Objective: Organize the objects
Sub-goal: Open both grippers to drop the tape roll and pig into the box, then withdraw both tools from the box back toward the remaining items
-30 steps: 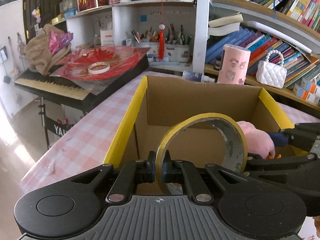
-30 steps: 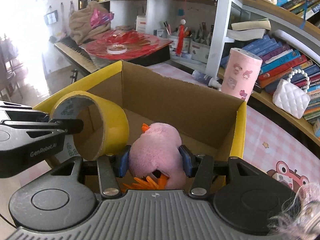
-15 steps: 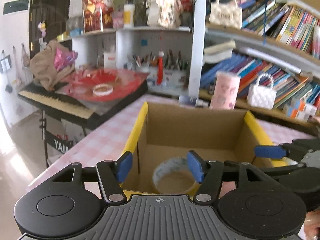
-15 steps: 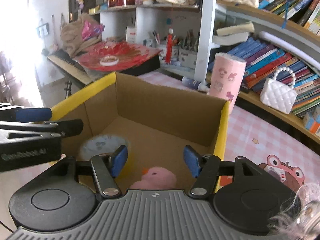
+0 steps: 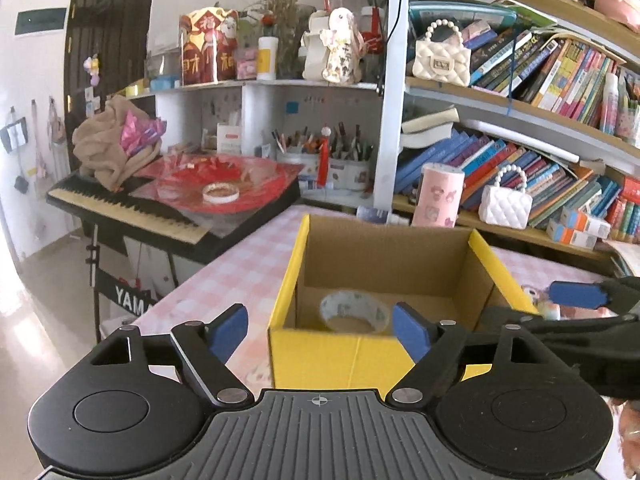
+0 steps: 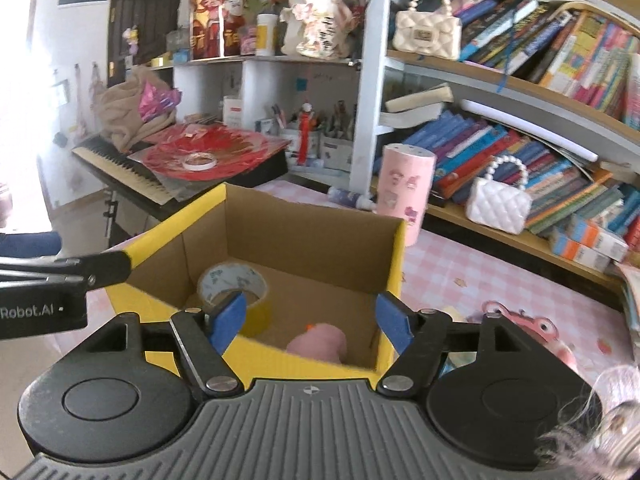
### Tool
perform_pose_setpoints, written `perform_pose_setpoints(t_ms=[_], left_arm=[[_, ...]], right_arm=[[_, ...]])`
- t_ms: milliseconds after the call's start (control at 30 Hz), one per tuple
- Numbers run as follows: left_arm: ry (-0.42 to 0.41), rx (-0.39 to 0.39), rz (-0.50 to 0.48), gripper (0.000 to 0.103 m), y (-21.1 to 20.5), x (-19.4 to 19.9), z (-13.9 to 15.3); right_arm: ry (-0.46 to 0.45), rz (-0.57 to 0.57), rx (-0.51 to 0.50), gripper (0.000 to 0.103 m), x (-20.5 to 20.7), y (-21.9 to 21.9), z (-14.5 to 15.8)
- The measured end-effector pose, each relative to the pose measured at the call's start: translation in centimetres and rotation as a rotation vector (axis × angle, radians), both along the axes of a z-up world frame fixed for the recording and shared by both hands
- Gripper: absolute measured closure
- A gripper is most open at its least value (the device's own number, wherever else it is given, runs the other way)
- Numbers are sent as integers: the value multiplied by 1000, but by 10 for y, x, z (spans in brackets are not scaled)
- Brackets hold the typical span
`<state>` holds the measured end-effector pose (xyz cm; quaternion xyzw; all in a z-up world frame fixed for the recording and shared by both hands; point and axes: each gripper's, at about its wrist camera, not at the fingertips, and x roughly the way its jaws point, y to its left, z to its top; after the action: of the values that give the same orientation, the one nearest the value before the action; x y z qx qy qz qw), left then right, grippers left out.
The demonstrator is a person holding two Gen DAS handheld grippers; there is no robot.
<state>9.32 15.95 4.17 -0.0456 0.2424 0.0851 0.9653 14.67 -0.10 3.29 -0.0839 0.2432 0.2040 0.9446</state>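
Note:
A yellow-edged cardboard box stands on the pink checked table; it also shows in the right wrist view. A yellow tape roll lies inside it, seen too in the right wrist view. A pink plush toy lies on the box floor beside the roll. My left gripper is open and empty, held back in front of the box's near wall. My right gripper is open and empty, above the box's near edge.
A pink cylinder and a white handbag stand behind the box by the bookshelf. A keyboard with a red disc and a tape roll stands at the left. A pink cartoon print marks the table at the right.
Both grippers opened and let go: the tape roll and the pink plush dropped into the box. Both grippers then drew back and up from the box.

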Motion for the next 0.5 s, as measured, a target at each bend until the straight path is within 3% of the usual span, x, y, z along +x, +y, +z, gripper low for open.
perform_pose_setpoints(t_ms=[500], left_arm=[[100, -21, -47, 13, 2, -53, -24]], right_arm=[[106, -240, -12, 20, -72, -17, -26]])
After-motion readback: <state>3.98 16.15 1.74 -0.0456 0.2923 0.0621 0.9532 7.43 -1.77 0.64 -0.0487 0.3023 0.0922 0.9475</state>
